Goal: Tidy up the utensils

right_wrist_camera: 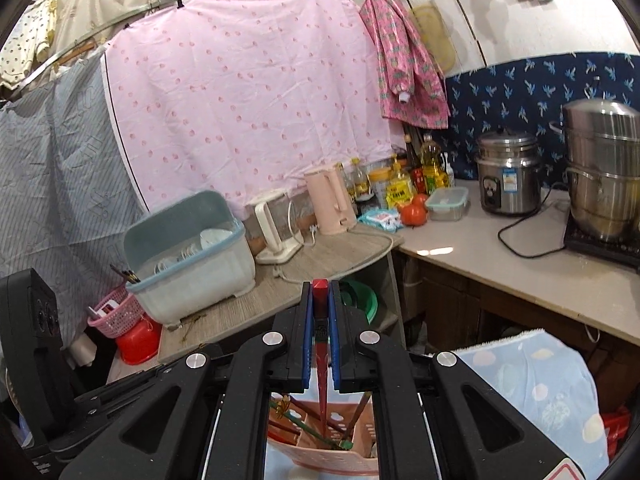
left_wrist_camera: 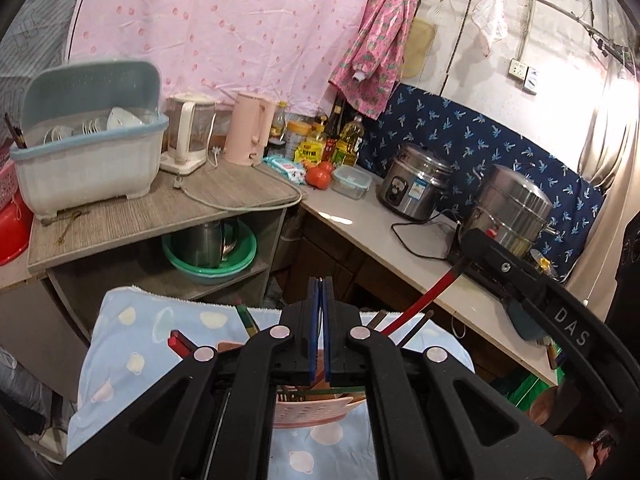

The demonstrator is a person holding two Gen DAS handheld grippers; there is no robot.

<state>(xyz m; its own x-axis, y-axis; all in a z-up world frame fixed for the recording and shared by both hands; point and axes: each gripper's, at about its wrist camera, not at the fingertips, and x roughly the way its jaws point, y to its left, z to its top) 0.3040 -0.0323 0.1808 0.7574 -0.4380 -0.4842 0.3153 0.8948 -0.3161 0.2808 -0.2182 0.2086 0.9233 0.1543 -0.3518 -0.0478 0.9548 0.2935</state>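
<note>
Right gripper (right_wrist_camera: 321, 312): black plastic frame, blue-padded fingers (right_wrist_camera: 307, 320) clamped on a red chopstick (right_wrist_camera: 321, 320). The stick is square at its top end and tapers to a thin tip that points down into the holder below.

Left gripper (left_wrist_camera: 320, 320): same build, blue pads pressed together with nothing between them.

Utensil holder (right_wrist_camera: 320, 446): pink plastic, perforated wall, divided into compartments; stands on the cloth directly beneath both grippers. Holds several chopsticks leaning at mixed angles, among them a green one (right_wrist_camera: 316, 432) and brown ones (right_wrist_camera: 360, 412). Which compartment the red tip sits over cannot be told.

Cloth (left_wrist_camera: 132, 344): pale blue towelling, soft nap, printed with round white and pink motifs.

Counter (right_wrist_camera: 500, 256): smooth pale top carrying two cylindrical steel cookers (right_wrist_camera: 508, 172), a clear lidded box (right_wrist_camera: 446, 202), two red tomatoes (right_wrist_camera: 414, 210) and a cluster of oil and sauce bottles (right_wrist_camera: 400, 184).

Side cabinet (left_wrist_camera: 160, 208): grey wood-grain top with a blue-rimmed dish rack (left_wrist_camera: 88, 160) holding white bowls, a glass kettle (left_wrist_camera: 186, 136) and a pink jug (left_wrist_camera: 250, 128).
</note>
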